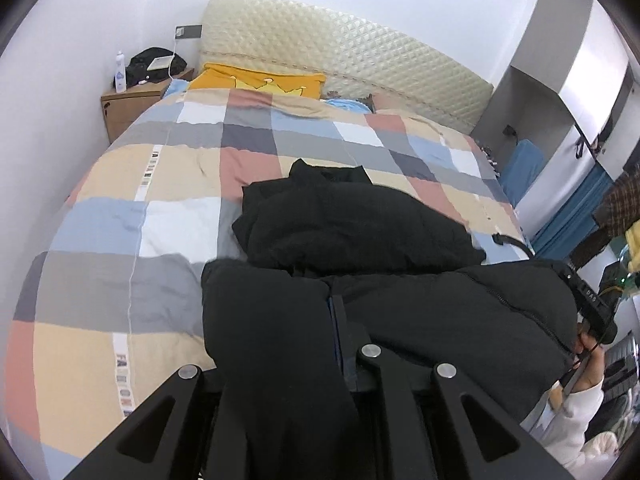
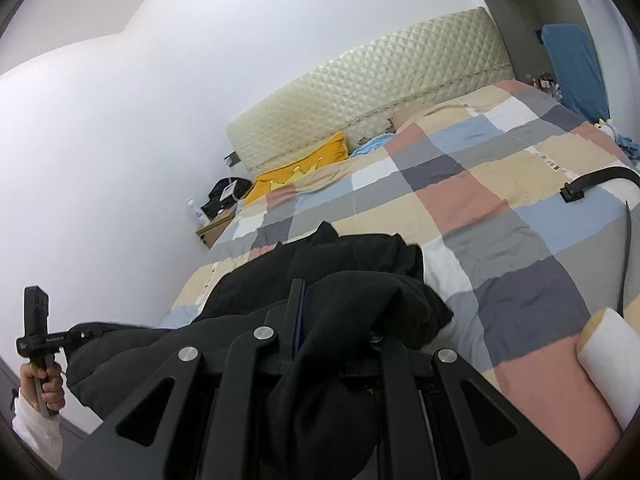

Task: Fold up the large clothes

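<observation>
Gripping the black jacket [image 1: 360, 232] at its near hem, we have both the left gripper [image 1: 336, 320] and right gripper [image 2: 298, 304] clamped on the fabric, the hem raised off the checked quilt [image 1: 120, 208]. The collar end lies on the quilt, toward the headboard [image 1: 340, 48].

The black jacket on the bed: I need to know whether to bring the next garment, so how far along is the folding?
Partly done. The black jacket already lies narrowed on the checked duvet, collar toward the headboard. In hand: the left gripper and right gripper are each shut on its bottom edge, raised off the bed. Left: laying that half over the upper part and letting go.
</observation>
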The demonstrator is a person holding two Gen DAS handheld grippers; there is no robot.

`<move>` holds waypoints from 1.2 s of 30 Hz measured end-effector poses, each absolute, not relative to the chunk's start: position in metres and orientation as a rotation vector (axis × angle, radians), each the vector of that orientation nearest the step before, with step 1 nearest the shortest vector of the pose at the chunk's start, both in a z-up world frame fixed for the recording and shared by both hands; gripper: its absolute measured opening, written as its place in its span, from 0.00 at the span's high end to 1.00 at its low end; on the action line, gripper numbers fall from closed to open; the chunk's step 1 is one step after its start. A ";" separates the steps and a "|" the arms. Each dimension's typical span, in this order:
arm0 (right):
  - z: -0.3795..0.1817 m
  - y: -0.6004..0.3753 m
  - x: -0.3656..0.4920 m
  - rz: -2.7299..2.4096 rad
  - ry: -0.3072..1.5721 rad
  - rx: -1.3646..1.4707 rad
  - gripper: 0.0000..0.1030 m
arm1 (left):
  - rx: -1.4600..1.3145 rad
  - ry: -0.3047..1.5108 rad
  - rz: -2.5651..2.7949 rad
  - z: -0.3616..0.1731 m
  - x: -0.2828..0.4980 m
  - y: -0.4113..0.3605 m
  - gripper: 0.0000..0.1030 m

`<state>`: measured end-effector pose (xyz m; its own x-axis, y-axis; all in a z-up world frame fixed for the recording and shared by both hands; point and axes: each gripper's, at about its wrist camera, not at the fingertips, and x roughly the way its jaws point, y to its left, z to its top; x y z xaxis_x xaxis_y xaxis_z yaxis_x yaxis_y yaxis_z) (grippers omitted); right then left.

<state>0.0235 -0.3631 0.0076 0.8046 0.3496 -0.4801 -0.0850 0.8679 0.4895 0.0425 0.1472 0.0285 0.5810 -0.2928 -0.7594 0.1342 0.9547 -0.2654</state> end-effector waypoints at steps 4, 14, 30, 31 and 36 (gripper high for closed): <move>0.009 -0.366 0.055 0.218 0.599 0.469 0.87 | -0.191 0.882 -0.230 0.033 0.068 0.145 0.88; -0.001 -0.360 0.141 0.142 0.647 0.436 0.87 | -0.031 0.813 -0.121 0.031 0.137 0.117 0.87; -0.061 -0.359 0.257 0.068 0.800 0.388 0.86 | 0.017 0.843 0.020 -0.012 0.252 0.090 0.85; -0.065 -0.357 0.262 0.069 0.811 0.374 0.86 | 0.010 0.852 0.029 -0.018 0.261 0.090 0.85; -0.090 -0.352 0.291 0.076 0.876 0.327 0.87 | -0.023 0.900 0.060 -0.045 0.300 0.090 0.84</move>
<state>0.2911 -0.3523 -0.0901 0.6409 0.1989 -0.7415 0.0675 0.9475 0.3125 0.3002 0.0902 -0.0447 0.6202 0.0424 -0.7833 -0.0620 0.9981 0.0049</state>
